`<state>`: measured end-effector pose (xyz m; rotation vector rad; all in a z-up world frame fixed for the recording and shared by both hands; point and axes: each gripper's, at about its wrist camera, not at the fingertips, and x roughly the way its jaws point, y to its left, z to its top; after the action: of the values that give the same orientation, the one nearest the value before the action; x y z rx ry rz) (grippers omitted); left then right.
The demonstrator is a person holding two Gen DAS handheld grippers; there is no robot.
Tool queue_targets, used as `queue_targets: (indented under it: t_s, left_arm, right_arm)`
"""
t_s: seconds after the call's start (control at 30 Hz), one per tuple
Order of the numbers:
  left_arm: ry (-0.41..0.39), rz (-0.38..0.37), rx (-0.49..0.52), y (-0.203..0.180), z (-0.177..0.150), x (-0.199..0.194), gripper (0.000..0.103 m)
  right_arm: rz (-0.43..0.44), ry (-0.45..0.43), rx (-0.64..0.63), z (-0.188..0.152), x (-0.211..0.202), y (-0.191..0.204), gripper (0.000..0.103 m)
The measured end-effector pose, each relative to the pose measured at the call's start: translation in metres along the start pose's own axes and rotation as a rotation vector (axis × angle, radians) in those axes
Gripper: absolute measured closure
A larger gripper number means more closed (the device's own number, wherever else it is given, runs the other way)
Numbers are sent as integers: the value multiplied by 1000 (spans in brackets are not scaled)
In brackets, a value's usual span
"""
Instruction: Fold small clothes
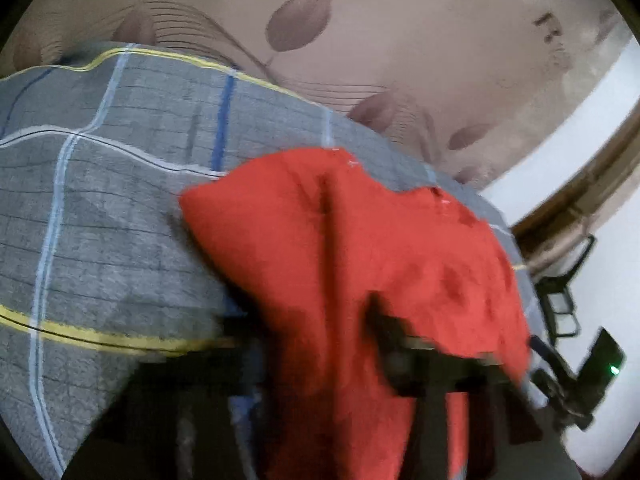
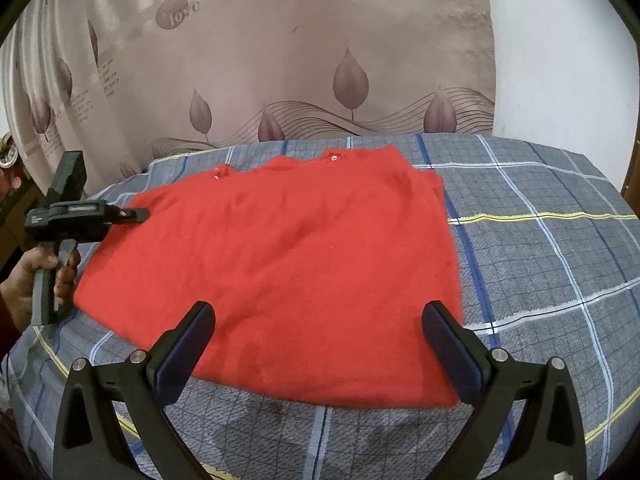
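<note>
A small red garment (image 2: 276,264) lies spread flat on a grey plaid bedsheet (image 2: 540,264), with small buttons along its far edge. My right gripper (image 2: 320,356) is open, its blue-padded fingers (image 2: 188,348) wide apart above the garment's near hem, holding nothing. My left gripper (image 2: 136,213) shows in the right wrist view at the garment's left edge, held by a hand, its tip thin at the cloth edge. In the blurred left wrist view the red garment (image 1: 360,248) drapes over the left gripper's dark fingers (image 1: 404,356); its jaws are hidden.
A beige curtain (image 2: 320,60) with leaf prints and lettering hangs behind the bed. A white wall (image 2: 560,60) lies to the right. The right gripper (image 1: 576,380) shows at the lower right of the left wrist view. The plaid sheet (image 1: 120,200) extends left of the garment.
</note>
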<state>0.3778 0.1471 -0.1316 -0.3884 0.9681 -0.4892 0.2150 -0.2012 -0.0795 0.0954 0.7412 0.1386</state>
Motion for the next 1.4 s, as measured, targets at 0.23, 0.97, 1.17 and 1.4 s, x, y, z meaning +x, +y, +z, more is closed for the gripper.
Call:
queue_targets:
  t_s: [0.23,0.97,1.17,1.4]
  left_arm:
    - [-39,-12,-84,-22,8,-13,79]
    - [124,-64,-51,-242,25,59,86]
    - [159,-99,-116,-259,9,101,86]
    - [163,-343,-155,-263,11,99,59]
  right_arm:
    - [70,-1,99,0,2,-17,0]
    - [279,-86,395,-7,-10,-75,0]
    - [363,-97,561,-15,-4,-107,0]
    - [353,-124,552,-15,-10,-105,0]
